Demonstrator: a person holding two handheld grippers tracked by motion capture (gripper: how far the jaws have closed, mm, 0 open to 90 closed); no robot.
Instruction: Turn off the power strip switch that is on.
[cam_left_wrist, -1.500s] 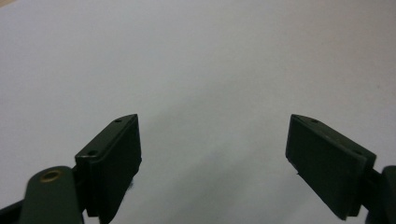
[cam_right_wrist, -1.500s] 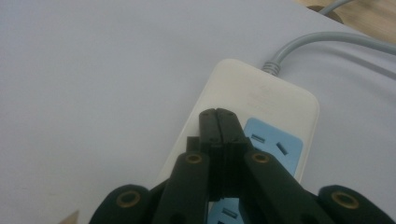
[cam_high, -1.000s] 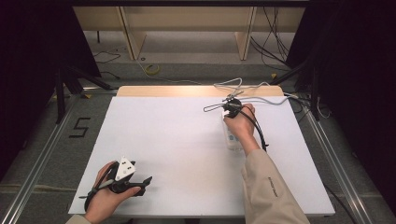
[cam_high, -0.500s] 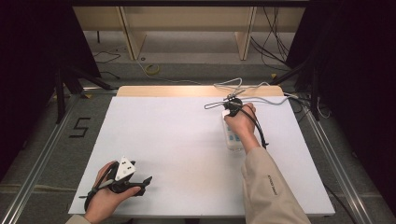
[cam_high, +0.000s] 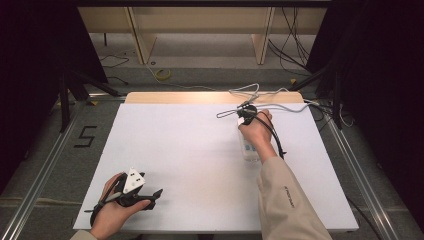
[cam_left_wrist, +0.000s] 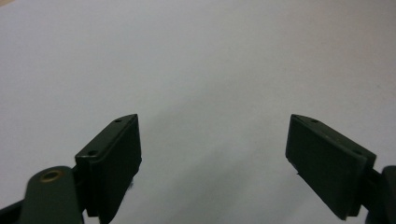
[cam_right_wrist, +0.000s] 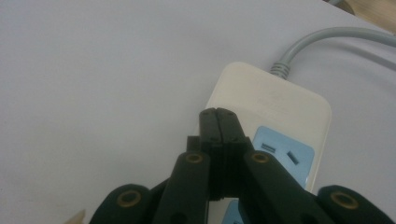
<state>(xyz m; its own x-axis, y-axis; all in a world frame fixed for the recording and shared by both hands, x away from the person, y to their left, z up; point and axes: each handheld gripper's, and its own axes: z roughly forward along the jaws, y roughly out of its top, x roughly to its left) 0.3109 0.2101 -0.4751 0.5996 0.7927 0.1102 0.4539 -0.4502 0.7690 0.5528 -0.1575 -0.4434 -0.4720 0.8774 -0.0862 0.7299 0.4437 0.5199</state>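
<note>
- High view: power strip lies flat on the white table, right of centre, partly under the right hand; its grey cord runs to the far edge. Left gripper rests near the front-left corner, well apart.
- Left gripper view: jaws spread wide, nothing between them, bare table below.
- Right gripper view: right gripper jaws pressed together, gripping nothing, tips over the strip's cream casing beside a blue socket.
- Judgement: rigid, smooth plastic, light, likely slippery; grip across the narrow sides, not the trailing cord.
</note>
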